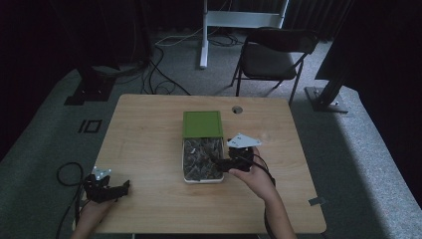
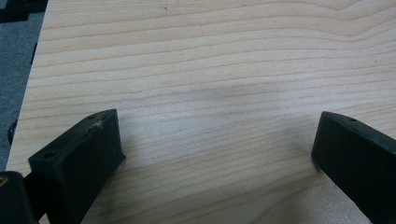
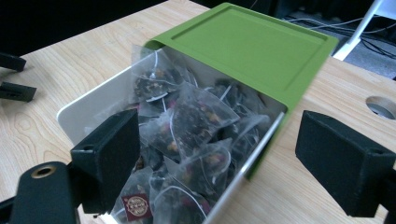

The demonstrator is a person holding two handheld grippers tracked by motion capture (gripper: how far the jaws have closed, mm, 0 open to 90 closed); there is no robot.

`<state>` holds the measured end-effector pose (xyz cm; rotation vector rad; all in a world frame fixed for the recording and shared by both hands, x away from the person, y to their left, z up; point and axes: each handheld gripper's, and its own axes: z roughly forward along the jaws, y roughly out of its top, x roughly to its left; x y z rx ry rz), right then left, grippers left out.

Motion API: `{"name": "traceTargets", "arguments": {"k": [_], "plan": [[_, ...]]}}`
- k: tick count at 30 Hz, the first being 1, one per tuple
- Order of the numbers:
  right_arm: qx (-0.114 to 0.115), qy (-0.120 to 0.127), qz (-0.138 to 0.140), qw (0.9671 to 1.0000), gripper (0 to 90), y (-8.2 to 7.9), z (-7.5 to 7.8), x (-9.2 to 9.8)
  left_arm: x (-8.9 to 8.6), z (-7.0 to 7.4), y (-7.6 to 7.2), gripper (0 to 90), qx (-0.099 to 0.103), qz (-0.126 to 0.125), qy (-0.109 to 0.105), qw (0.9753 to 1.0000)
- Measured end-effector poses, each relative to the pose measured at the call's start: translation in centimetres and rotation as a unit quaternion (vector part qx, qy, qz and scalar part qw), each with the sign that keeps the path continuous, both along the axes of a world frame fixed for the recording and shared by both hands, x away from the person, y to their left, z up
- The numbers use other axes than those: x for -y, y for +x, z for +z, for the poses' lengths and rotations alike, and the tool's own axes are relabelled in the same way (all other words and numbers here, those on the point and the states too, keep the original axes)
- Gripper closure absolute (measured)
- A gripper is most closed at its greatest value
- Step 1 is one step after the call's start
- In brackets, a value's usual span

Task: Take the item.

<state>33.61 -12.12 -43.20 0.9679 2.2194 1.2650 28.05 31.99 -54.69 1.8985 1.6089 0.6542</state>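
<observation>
High view: right gripper (image 1: 219,163) over tea-bag box (image 1: 185,172), jaws spread; left gripper (image 1: 122,188) low at table (image 1: 149,139) edge, jaws spread.

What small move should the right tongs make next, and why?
Probably lower the right tongs onto one tea bag and close. They hang open over the white box, whose green lid is slid back, exposing the bags. The left tongs sit open at the table's near edge.

Box (image 1: 185,164) near half uncovered — tea bags (image 3: 196,121) reachable from above; green lid (image 1: 202,123) blocks far half; bare bench (image 1: 144,149) to the left — open passage
</observation>
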Motion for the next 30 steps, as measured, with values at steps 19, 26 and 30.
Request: {"name": "traceTargets", "arguments": {"k": [19, 26, 30], "plan": [[-0.01, -0.005, 0.026, 0.9996, 14.8, 1.5, -0.5, -2.3, 0.0, 0.0, 0.0, 2.3, 0.0, 0.0, -0.001, 1.0], [-0.012, -0.023, 0.033, 0.9991, 24.2, 1.9, -1.4, -2.9, 0.0, 0.0, 0.0, 2.3, 0.0, 0.0, -0.001, 1.0], [-0.004, -0.037, 0.033, 0.9987, 31.0, 2.0, -1.6, -3.1, 0.0, 0.0, 0.0, 2.3, -0.001, 0.0, 0.0, 1.0]]}}
